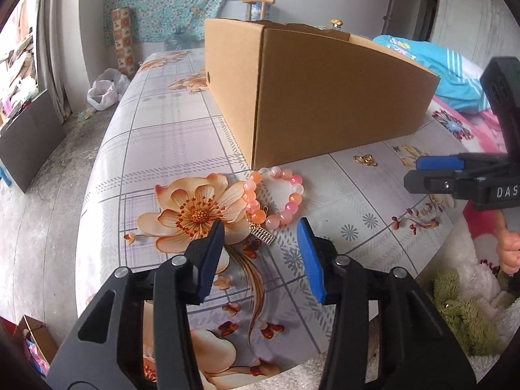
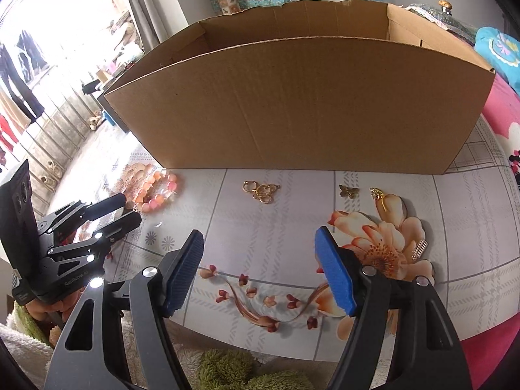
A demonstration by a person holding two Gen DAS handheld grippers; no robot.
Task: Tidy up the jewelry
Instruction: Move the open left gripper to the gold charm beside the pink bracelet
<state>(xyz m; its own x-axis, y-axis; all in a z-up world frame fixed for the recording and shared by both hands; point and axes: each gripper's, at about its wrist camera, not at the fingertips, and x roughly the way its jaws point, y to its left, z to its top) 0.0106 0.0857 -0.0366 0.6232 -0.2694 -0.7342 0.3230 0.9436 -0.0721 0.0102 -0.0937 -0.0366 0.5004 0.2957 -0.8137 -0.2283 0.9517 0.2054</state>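
At the left of the flowered worktop (image 1: 169, 123), the left hand-held gripper (image 1: 261, 227) was seen tilted down toward a pink-and-orange bead bracelet (image 1: 274, 196), its blue pads (image 1: 310, 253) partly apart and nothing gripped — the bracelet's small silver charm (image 1: 264, 231) lay just ahead of the gap between the tips. The bracelet itself was found close to the near corner of a tall cardboard box (image 2: 302, 104), which was set upright on the worktop behind all the jewelry. Further right, along the foot of the box, a cluster of gold rings (image 2: 262, 191) was laid, then a small butterfly piece (image 2: 348, 191) and a gold ring (image 2: 378, 196) beside it. A silver charm (image 2: 419, 248) was seen on a printed flower, well to the right. The right hand-held gripper (image 2: 260, 234) was held wide and empty above the bare worktop, short of the gold rings.
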